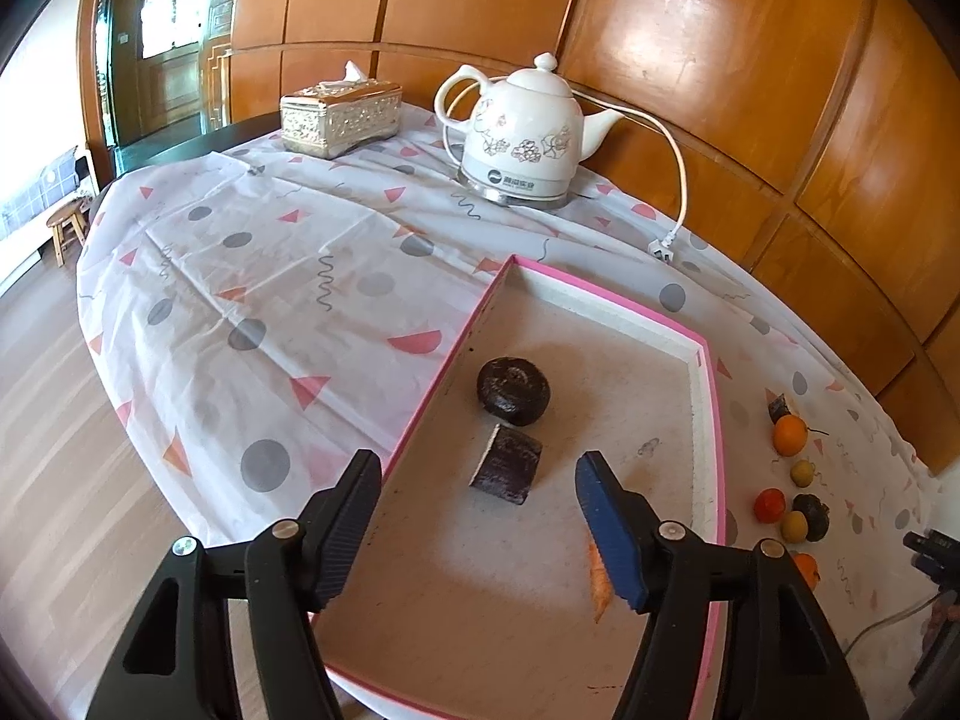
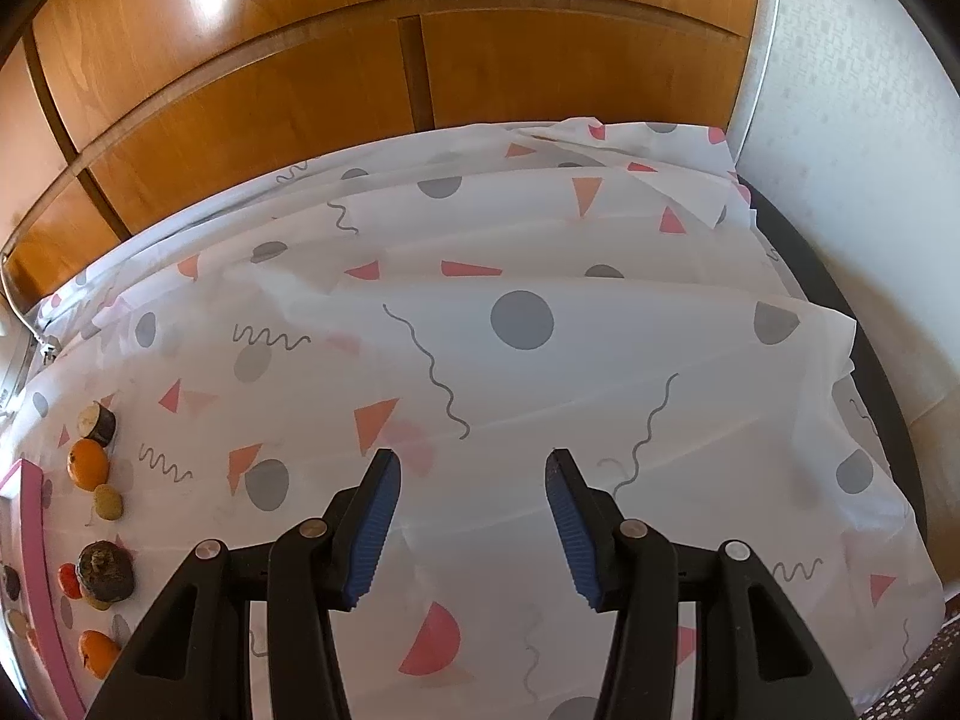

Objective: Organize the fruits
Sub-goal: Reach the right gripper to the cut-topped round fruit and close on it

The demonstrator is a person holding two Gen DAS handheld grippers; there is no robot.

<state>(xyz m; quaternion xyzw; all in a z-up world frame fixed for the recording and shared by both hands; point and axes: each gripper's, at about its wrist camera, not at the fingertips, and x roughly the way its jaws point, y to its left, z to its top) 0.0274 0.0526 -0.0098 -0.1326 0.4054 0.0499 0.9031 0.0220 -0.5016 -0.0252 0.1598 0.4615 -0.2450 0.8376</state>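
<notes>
The left gripper [image 1: 477, 531] hangs over the near end of the pink-rimmed tray [image 1: 606, 295], its jaws spread wide with nothing between them. An orange scrap [image 1: 599, 585] shows against the inner face of its right finger; whether it touches the pad or lies on the tray floor cannot be told.

Just past the fingertips, inside the tray, lies a dark cut chunk [image 1: 506, 464], its flat dark end facing the gripper and its long axis running away toward the tray's far end. Just beyond it sits a dark round fruit [image 1: 513, 390], dimple upward, near the tray's left wall.

Outside the tray's right wall, on the patterned tablecloth [image 1: 252, 276], a loose line of small fruits [image 1: 791, 474] runs along the tray's length: a dark cut piece [image 2: 97, 423] at the far end, then an orange [image 2: 88, 464], a yellowish one [image 2: 108, 502], and a dark knobbly one [image 2: 106, 571] with a red one [image 2: 68, 579] touching it.

The right gripper [image 2: 472, 525] is also wide and empty, above bare cloth well to the right of that line.

Beyond the tray's far end stand a white kettle [image 1: 521, 132] and a tissue box [image 1: 339, 117].
</notes>
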